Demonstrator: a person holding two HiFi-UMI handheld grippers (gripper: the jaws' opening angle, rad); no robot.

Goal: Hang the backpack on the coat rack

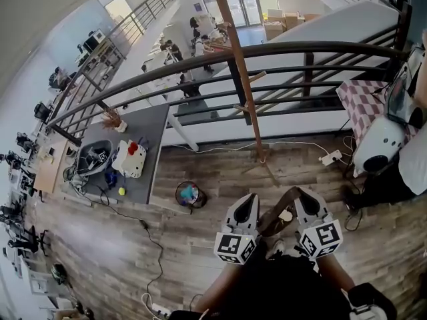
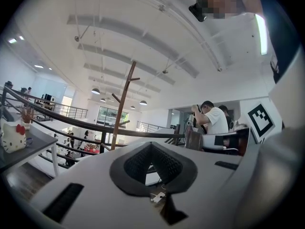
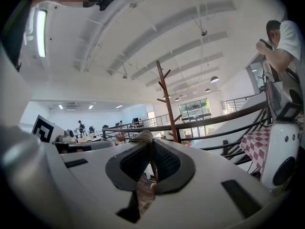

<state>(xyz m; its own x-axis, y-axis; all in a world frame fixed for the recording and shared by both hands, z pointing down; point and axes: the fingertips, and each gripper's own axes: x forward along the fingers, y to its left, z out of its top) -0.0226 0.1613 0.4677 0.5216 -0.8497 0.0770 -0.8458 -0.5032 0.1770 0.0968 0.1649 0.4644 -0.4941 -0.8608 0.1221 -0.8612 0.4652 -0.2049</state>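
Right tool (image 3: 148, 149) pinches the backpack's brown strap (image 3: 141, 137). Left tool (image 2: 151, 148) is pressed together, empty. Backpack (image 1: 287, 289) sits low at 6 o'clock, below both tools. Coat rack (image 1: 241, 79) — upright pole, pegs high — stands at 12 o'clock, well apart. Likely next: carry the strap forward and up.

Bare wooden floor (image 1: 220, 172) lies open toward 12 o'clock up to the coat rack (image 1: 240, 79). A railing (image 1: 167, 69) blocks the way just behind it. A small bin (image 1: 190, 194) stands at 11 o'clock, a cluttered table (image 1: 150, 122) at 10, and a white machine (image 1: 377, 145) at 2.
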